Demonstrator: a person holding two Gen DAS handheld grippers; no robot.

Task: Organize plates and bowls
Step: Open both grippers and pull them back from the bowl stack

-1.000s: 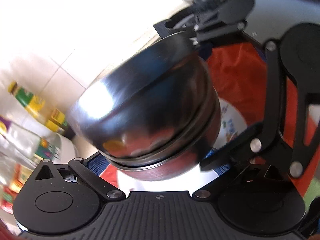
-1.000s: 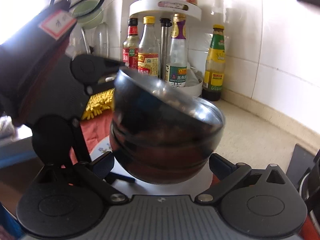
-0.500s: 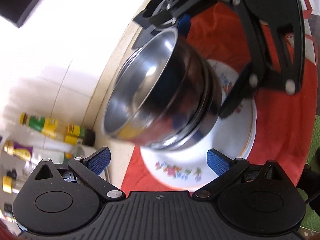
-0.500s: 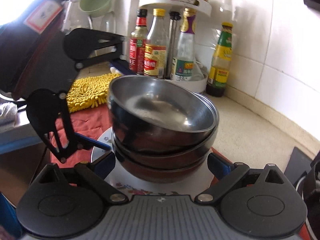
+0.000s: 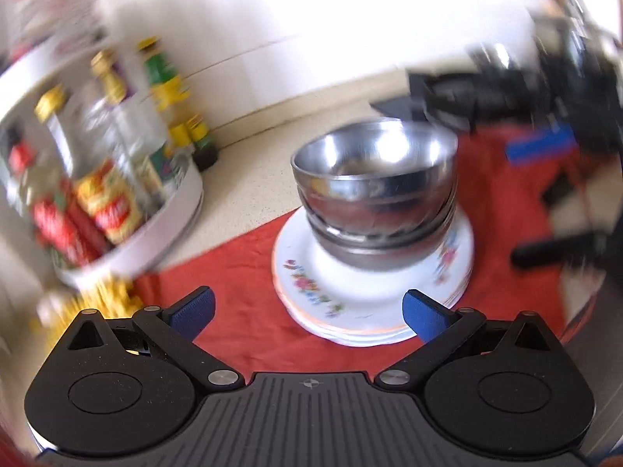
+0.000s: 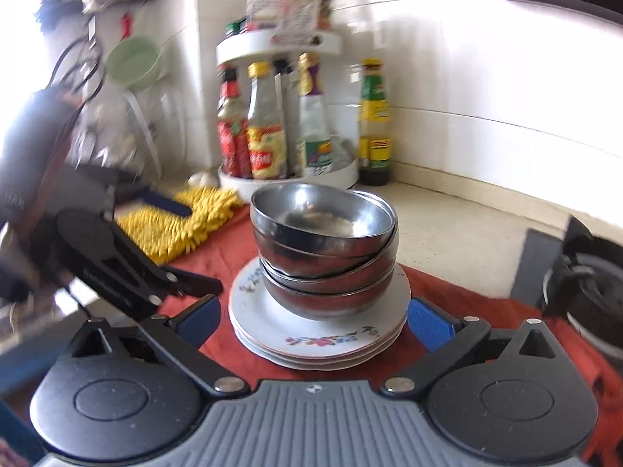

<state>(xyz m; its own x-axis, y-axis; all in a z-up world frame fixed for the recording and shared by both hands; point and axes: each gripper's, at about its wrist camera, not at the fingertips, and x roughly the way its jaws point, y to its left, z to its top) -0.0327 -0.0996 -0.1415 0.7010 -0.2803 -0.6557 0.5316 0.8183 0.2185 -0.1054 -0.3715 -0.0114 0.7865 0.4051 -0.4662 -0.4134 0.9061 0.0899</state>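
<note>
The stack of steel bowls (image 6: 323,249) sits upright on the stack of flowered plates (image 6: 311,340), roughly centred on the top plate. Three bowls are nested; the upper ones sit slightly askew in the one below. In the left wrist view the same bowls (image 5: 373,190) and plates (image 5: 311,292) appear, blurred by motion.

The plates rest on a red cloth (image 6: 467,295) spread over the pale surface (image 6: 459,229). The cloth (image 5: 241,272) extends past the plates on both sides.

The left claw (image 5: 307,311) is released: its blue-padded fingers (image 5: 192,309) stand wide apart, short of the plates, gripping nothing. The right claw (image 6: 311,319) is likewise released, its blue pads (image 6: 430,327) spread to either side of the plate stack at the near edge, with no contact visible. From the right wrist view, the left claw (image 6: 128,268) is seen as a dark blurred body to the left of the plates, clear of them.

Behind the stack, a white two-tier rack (image 6: 288,116) against the tiled wall holds sauce bottles (image 6: 264,132). One green-capped bottle (image 6: 373,124) stands on the surface just beside the rack. A yellow chenille mitt (image 6: 183,225) lies on the surface left of the bowls, near the rack base. A pale green bowl (image 6: 134,62) hangs on the wall above it. A dark appliance (image 6: 584,280) occupies the right edge; its type cannot be determined.
</note>
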